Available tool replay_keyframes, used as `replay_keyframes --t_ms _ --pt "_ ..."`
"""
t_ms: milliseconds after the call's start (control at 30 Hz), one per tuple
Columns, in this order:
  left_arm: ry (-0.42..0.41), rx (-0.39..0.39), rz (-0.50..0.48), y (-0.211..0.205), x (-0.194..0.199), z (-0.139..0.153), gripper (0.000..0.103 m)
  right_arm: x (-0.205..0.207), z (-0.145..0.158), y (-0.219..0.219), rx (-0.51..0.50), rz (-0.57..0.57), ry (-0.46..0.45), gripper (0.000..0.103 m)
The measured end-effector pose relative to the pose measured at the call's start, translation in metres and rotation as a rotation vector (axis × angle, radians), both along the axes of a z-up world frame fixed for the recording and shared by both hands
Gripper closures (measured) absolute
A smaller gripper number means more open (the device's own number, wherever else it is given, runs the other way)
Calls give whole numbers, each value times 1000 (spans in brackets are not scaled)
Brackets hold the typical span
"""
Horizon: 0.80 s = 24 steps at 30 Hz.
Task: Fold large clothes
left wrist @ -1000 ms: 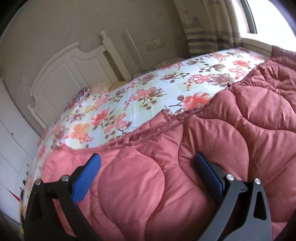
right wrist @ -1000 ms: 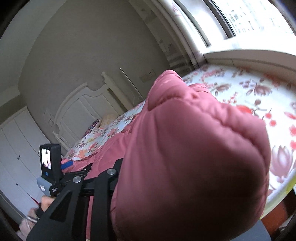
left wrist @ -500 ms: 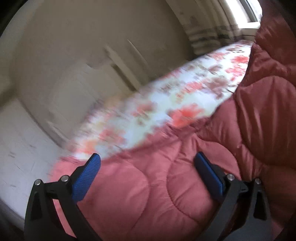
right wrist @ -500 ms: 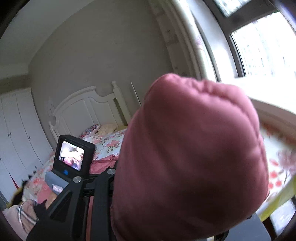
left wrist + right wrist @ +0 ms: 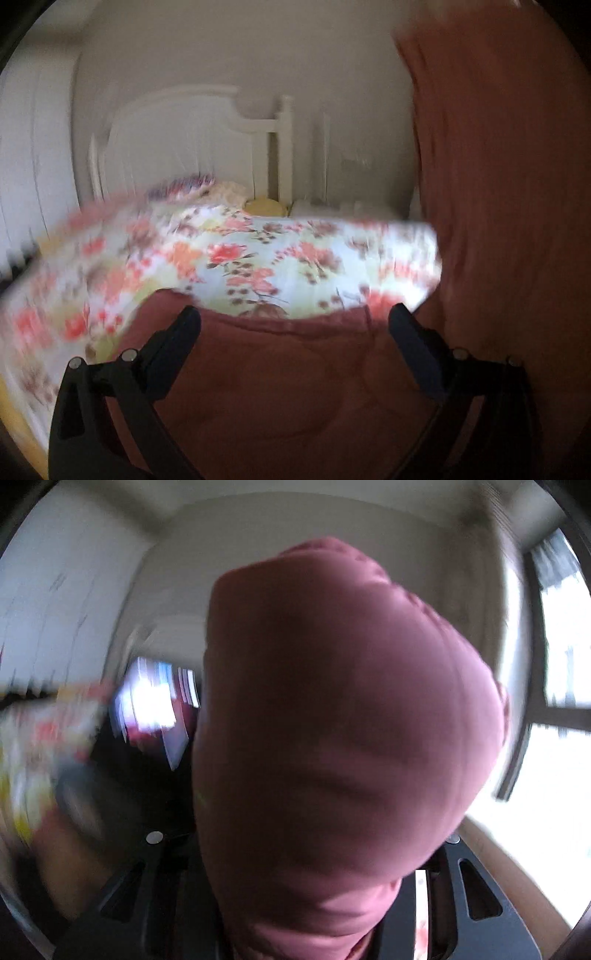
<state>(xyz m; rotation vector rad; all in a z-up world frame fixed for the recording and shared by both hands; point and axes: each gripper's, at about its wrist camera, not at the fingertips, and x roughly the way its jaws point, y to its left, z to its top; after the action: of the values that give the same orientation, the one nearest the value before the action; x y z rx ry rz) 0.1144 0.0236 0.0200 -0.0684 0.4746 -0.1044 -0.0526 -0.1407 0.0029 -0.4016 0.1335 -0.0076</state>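
One pink quilted coat (image 5: 288,384), two claws, one bed (image 5: 258,258). Both views blurred by motion.

Left claw (image 5: 293,325): two black fingers (image 5: 173,347) spread wide apart, nothing between them, open. It hovers low over the coat, pointing toward the headboard (image 5: 177,136). The coat's lower part lies flat on the near end of the bed under this claw; another part of it hangs as a tall curtain of fabric at the right side of the left wrist view, rising to the top of the frame.

Right claw (image 5: 303,853): closed on a thick bunched wad of the coat (image 5: 343,720), which bulges out in front of the lens and hides both fingertips. Only the black frame with two screws shows at the bottom. This claw is raised and tilted up, ceiling corner and wall visible behind the wad. The other rig's lit screen (image 5: 151,701) shows as a blur to the left.

Bed has a floral sheet in pink, orange and pale green, with a yellow cushion (image 5: 264,206) and a patterned pillow (image 5: 184,184) at the head. White headboard against a beige wall. White wardrobe (image 5: 33,155) on the left. Bright window (image 5: 554,709) with a dark frame on the right in the right wrist view.
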Motion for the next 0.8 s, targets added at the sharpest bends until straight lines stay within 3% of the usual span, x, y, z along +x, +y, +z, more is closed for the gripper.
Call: replay_keyframes --t_ms 67,133,233,300,333,467,600,733,800 --pt "60 -133 16 61 6 9 2 -4 -16 26 -126 37 8 63" --pt "104 -177 28 105 10 13 3 -9 -46 61 -312 97 15 63" --pt "103 -96 94 160 4 18 3 -14 -92 95 -539 174 51 62" --pt "99 -55 86 177 -7 24 3 -9 -133 109 -705 191 102 59" --pt "92 -48 62 179 -13 27 3 -7 -142 113 -730 176 104 57" --pt "-3 36 -120 136 -42 53 2 19 -138 112 -666 109 214 55" --pt "2 151 -364 59 -47 64 2 25 -143 115 -705 74 232 53" --pt "163 269 -551 -6 -8 38 2 22 -148 110 -705 82 231 50" --pt "282 355 -582 -21 24 -2 2 16 -149 111 -703 82 222 47"
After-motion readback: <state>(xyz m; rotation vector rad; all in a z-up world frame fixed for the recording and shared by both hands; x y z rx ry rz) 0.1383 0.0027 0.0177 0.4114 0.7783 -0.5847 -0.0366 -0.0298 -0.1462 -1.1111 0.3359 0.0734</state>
